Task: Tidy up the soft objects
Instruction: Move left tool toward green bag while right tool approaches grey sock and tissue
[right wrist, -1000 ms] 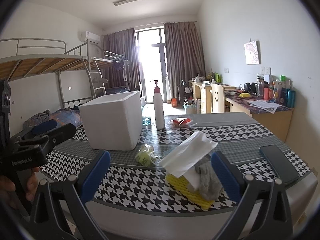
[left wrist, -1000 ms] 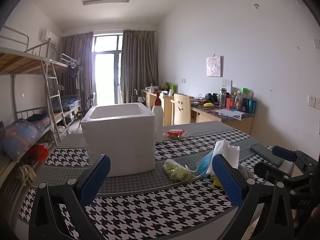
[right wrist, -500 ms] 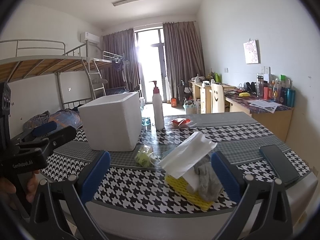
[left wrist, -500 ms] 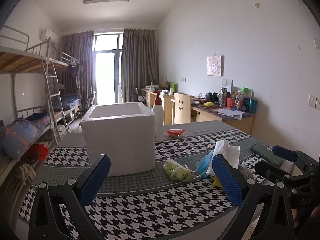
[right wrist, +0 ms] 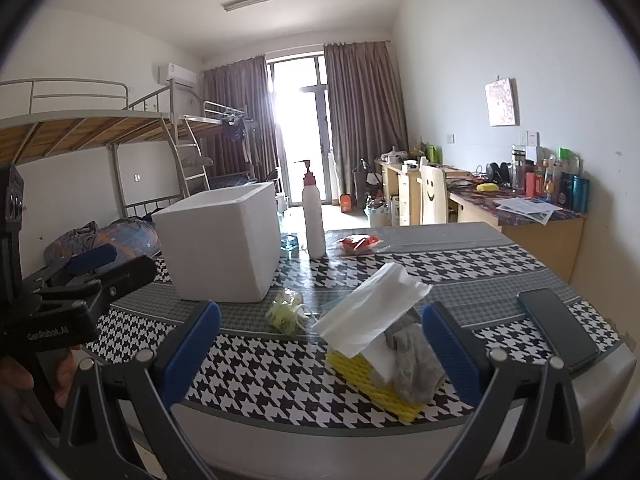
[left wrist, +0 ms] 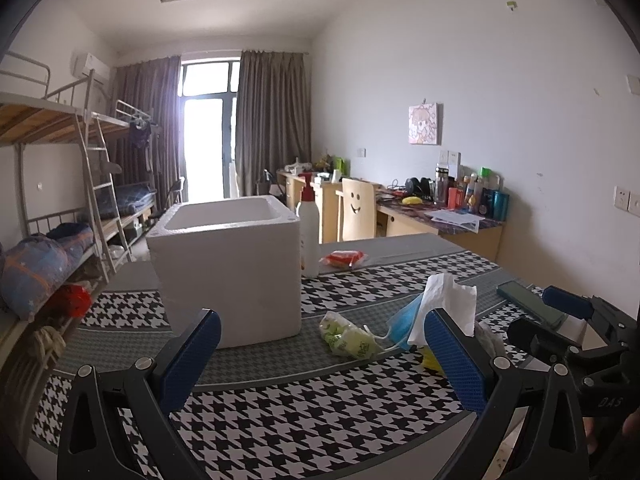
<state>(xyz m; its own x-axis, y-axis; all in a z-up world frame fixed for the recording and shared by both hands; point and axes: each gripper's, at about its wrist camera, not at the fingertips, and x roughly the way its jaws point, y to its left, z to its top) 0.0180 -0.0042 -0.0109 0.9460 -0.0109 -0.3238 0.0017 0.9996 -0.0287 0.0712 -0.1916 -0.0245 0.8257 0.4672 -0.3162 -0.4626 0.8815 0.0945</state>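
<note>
A: Left gripper (left wrist: pixel 320 354): jaws spread wide, nothing between the blue pads (left wrist: pixel 191 359), held above the near edge of the table (left wrist: pixel 280 420). Right gripper (right wrist: pixel 320 350): same, jaws wide apart, nothing held, raised over the near edge on the right side.

B: Noted. Location of the soft items?

A: Clustered near the front right of the houndstooth cloth. White tissue (right wrist: pixel 372 316) tilted up on top of the pile; grey sock (right wrist: pixel 416 360) crumpled just beside it, lying on a yellow mesh sponge (right wrist: pixel 352 368). Blue face mask (left wrist: pixel 402 318) touching the tissue on its left side, ear loop trailing onto the cloth. Yellow-green plastic packet (left wrist: pixel 346 338) just left of the mask, between pile and box.

B: Container?

A: White foam box (left wrist: pixel 230 268), open at the top, upright, standing left of centre, farther back than the pile. Inside not visible from either view.

B: Other items on the table?

A: White pump bottle with red top (right wrist: pixel 313 216) upright just right of the box, behind it. Red packet in clear wrap (right wrist: pixel 358 242) near the bottle, farther right. Dark phone (right wrist: pixel 558 330) flat near the right edge, apart from the pile.

B: Contact between grippers and items?

A: None seen. Both clear of the pile and the box.
</note>
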